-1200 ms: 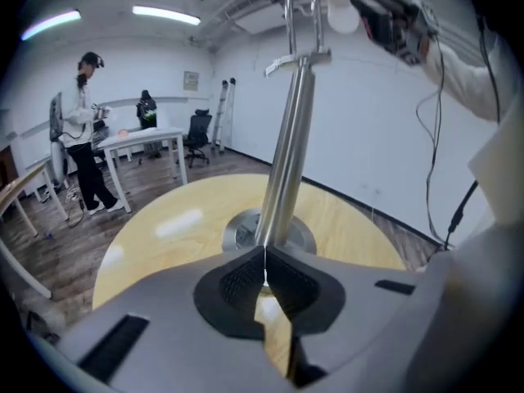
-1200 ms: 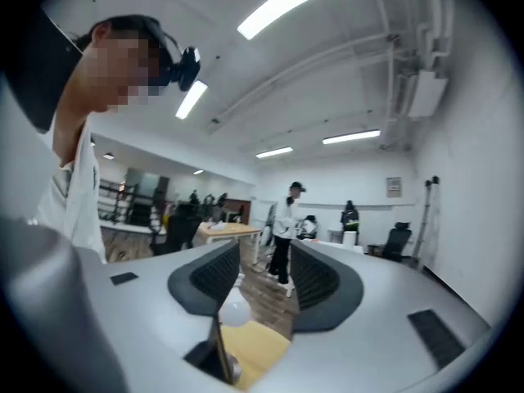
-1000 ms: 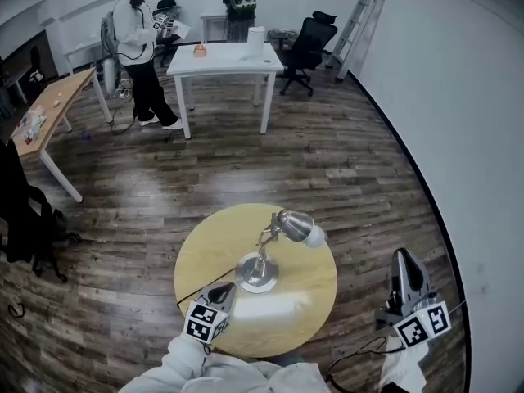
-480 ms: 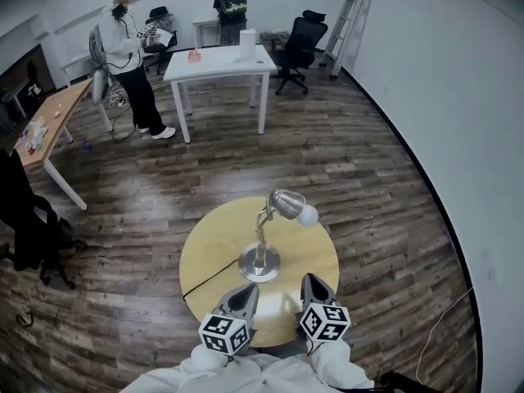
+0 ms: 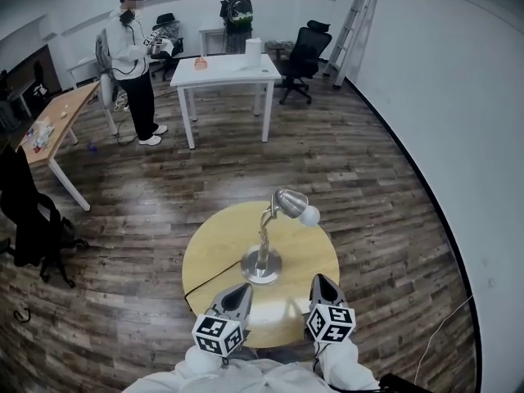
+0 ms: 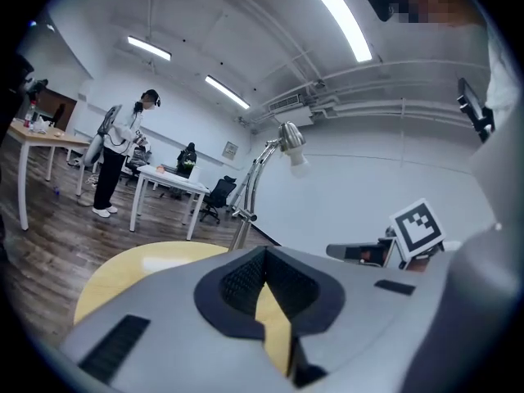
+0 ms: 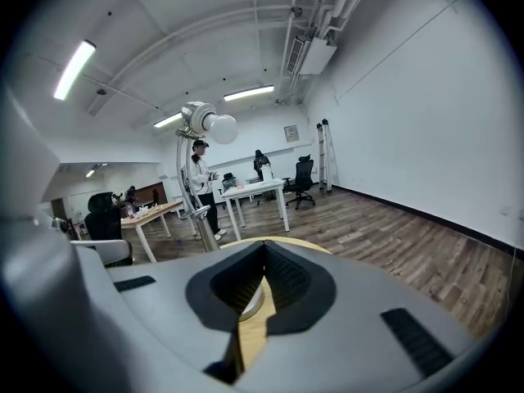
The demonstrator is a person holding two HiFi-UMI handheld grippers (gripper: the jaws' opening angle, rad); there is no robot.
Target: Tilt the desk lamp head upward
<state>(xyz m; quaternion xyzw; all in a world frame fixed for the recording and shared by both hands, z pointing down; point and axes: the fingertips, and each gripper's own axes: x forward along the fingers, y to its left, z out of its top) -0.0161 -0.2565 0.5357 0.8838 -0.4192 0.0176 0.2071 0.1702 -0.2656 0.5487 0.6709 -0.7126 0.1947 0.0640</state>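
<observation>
A chrome desk lamp point(image 5: 265, 236) stands on a round yellow table point(image 5: 213, 256), its base point(image 5: 261, 264) near the middle. The lamp head point(image 5: 291, 202) with a white bulb point(image 5: 309, 215) leans to the right and slightly down. My left gripper point(image 5: 240, 292) hovers over the near table edge, left of the base, shut and empty. My right gripper point(image 5: 320, 284) sits beside it on the right, also shut and empty. The lamp head point(image 6: 288, 137) rises high in the left gripper view; the bulb point(image 7: 219, 127) tops the right gripper view. Neither gripper touches the lamp.
A black cord point(image 5: 203, 283) runs from the lamp base to the table's near left edge. Farther back stand a white table point(image 5: 225, 70), an office chair point(image 5: 304, 49), a ladder point(image 5: 354, 19), a wooden desk point(image 5: 51, 121) at left and two people point(image 5: 135, 60).
My right gripper has come in from the far right to the table's near edge beside the left one. The left gripper shifted slightly right.
</observation>
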